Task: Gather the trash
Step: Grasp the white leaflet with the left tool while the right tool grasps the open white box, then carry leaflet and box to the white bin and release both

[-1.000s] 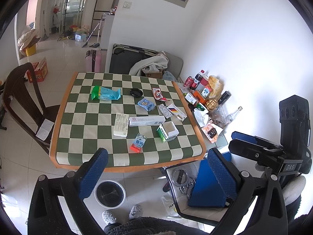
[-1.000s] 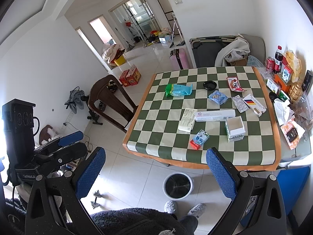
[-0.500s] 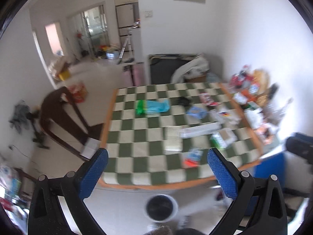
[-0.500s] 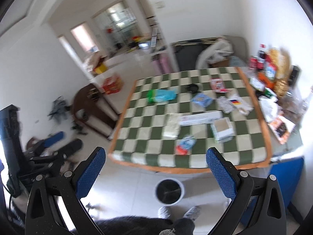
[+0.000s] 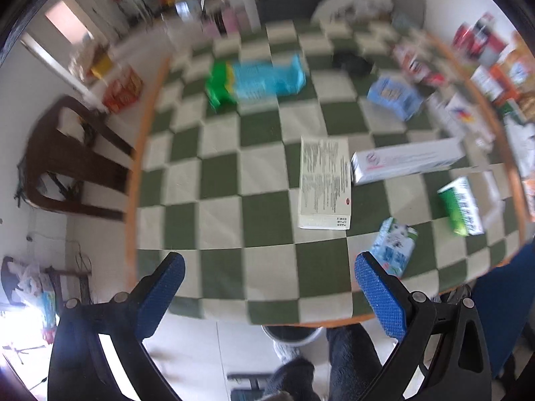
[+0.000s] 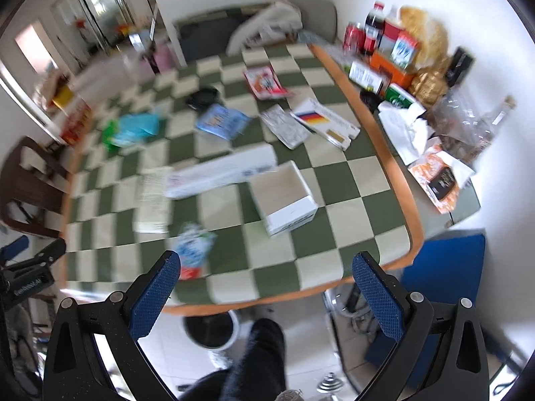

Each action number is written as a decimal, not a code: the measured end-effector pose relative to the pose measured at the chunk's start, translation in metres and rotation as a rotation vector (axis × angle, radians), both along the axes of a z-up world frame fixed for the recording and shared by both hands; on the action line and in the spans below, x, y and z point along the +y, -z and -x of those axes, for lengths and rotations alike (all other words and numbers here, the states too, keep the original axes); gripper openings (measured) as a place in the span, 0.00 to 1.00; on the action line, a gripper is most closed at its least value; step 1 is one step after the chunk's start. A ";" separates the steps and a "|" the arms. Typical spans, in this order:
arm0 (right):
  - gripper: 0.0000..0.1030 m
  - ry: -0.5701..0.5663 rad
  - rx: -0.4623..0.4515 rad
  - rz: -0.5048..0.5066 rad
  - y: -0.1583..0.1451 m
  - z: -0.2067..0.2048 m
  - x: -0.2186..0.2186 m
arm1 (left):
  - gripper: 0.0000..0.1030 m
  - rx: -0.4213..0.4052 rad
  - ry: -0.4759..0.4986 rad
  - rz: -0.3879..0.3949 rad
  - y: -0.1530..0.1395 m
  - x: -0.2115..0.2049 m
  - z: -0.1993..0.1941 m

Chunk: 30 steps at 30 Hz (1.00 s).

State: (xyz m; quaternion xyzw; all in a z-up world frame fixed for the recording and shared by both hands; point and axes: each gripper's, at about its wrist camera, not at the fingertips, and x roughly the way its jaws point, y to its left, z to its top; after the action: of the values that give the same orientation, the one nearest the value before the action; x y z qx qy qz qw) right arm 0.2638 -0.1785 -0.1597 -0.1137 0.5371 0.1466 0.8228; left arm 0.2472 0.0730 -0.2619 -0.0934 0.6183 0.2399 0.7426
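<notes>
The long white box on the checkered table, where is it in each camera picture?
Left wrist view: the long white box lies right of centre, touching the flat leaflet box.
Right wrist view: it lies at centre, left of the open carton.
Shared landmark: the green-and-blue packet.

The checkered table is viewed by both wrist cameras from above its near edge, its middle shared.

Near table corner lies bare; flat paper borders it.
</notes>
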 end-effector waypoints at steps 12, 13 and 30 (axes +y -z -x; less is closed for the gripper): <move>1.00 -0.141 0.237 0.192 0.150 -0.121 0.044 | 0.98 0.216 0.006 0.176 0.132 0.009 -0.086; 1.00 -0.152 0.247 0.204 0.155 -0.125 0.046 | 0.93 0.220 0.005 0.174 0.134 0.010 -0.087; 0.75 -0.181 0.313 0.243 0.212 -0.149 0.061 | 0.68 0.176 -0.059 0.126 0.123 0.013 -0.071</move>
State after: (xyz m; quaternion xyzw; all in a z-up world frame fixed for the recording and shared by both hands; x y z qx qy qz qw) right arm 0.4127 -0.1171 -0.3722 -0.2358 0.6595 0.1700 0.6932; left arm 0.3181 0.0860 -0.3846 -0.1366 0.6921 0.2295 0.6706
